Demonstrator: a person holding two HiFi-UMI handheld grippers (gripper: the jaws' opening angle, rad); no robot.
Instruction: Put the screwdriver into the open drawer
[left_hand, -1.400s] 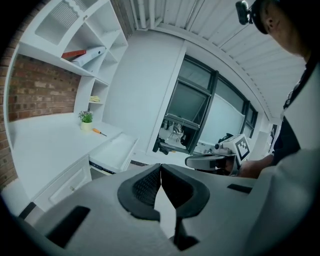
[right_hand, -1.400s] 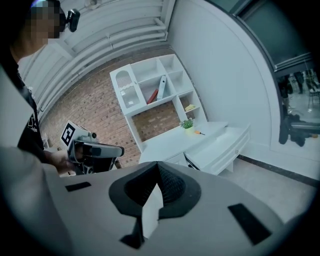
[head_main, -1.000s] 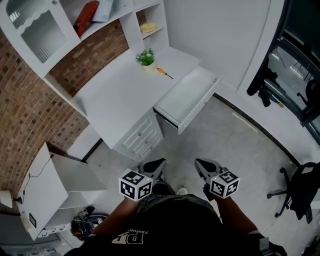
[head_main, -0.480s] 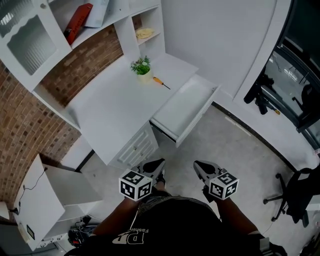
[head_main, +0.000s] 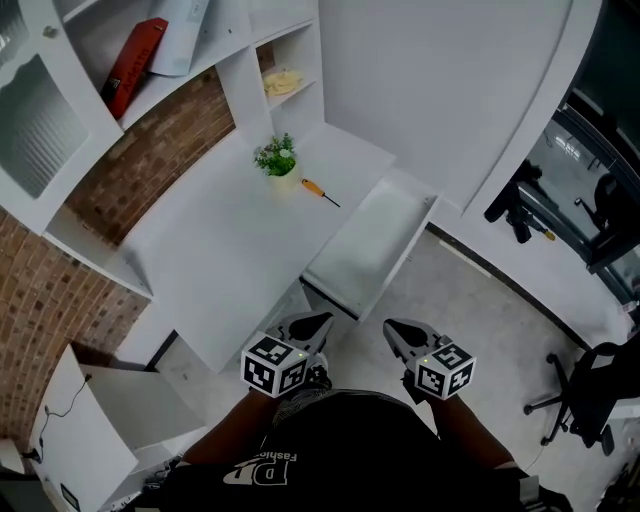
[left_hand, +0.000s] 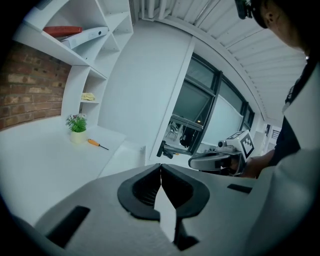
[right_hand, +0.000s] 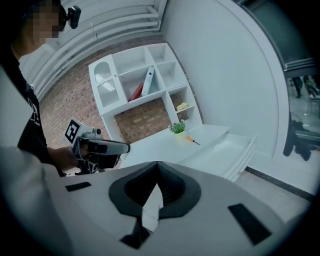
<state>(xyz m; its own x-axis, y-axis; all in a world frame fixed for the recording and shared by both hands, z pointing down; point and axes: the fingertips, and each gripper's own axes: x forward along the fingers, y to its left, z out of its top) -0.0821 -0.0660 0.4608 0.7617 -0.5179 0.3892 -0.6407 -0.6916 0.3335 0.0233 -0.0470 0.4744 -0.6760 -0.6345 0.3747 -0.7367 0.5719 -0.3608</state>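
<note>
While the left gripper (head_main: 314, 323) and right gripper (head_main: 393, 330) are both closed on nothing, the screwdriver (head_main: 320, 192) lies well ahead, tip toward the drawer (head_main: 352, 262), more in line with the left.

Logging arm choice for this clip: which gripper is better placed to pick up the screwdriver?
Left, narrowly. The left gripper lines up with the screwdriver on the desk; the right gripper faces the open drawer beside it. Both are shut, empty and far short of the screwdriver.

Head view looks down, gripper views forward; all 3 share the drawer (head_main: 368, 246).
</note>
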